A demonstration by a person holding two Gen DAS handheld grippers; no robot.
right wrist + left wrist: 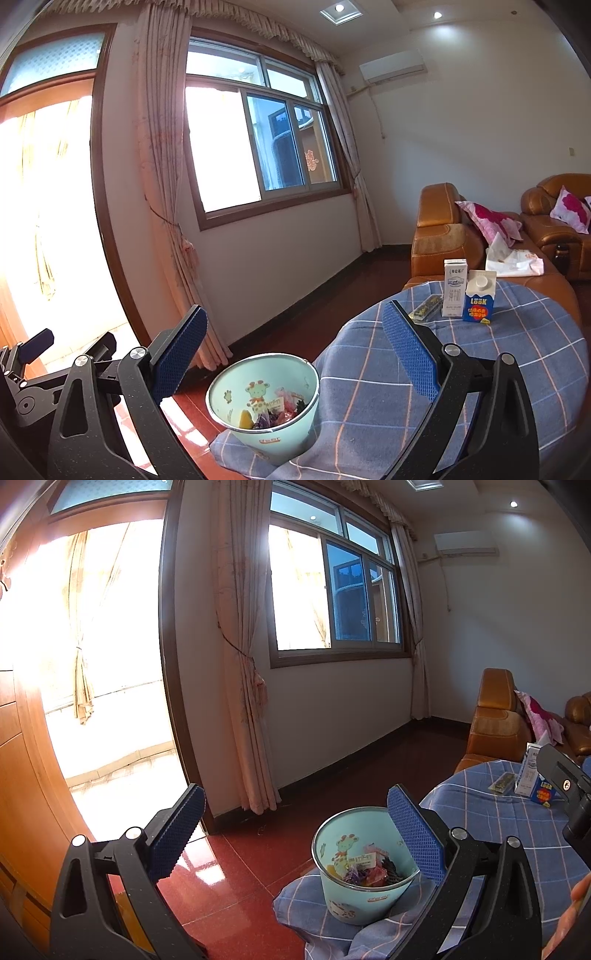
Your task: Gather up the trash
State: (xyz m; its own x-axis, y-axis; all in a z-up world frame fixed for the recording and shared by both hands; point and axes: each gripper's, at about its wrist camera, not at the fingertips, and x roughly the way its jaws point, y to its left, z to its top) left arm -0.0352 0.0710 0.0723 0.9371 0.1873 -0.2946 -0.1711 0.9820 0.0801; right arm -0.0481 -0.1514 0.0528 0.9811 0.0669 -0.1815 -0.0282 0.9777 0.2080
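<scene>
You are facing a round table (509,362) draped in a blue checked cloth (491,823), set on a glossy dark red floor (236,882) in a living room with white walls. A bright balcony doorway (99,657) fills the left of both views, a curtained sliding window (258,147) sits at upper centre, and tan leather sofas (439,229) with pink floral cushions (487,218) stand at the right edge. A pale blue trash bucket (266,417) with a cartoon giraffe inside its wall sits low in the frame on a fold of the cloth, already holding colourful wrappers (365,871). Farther back on the table, right of centre in the right wrist view, a tall white milk carton (455,288) stands just beside a shorter blue carton (480,299), with a flat dark wrapper (428,306) lying to their left. Your left gripper (295,834) is spread wide and grasps nothing; its right finger pad (415,834) overlaps the bucket's rim in the picture, though contact cannot be judged. Your right gripper (295,354) is likewise wide apart and empty, framing the bucket from above.
</scene>
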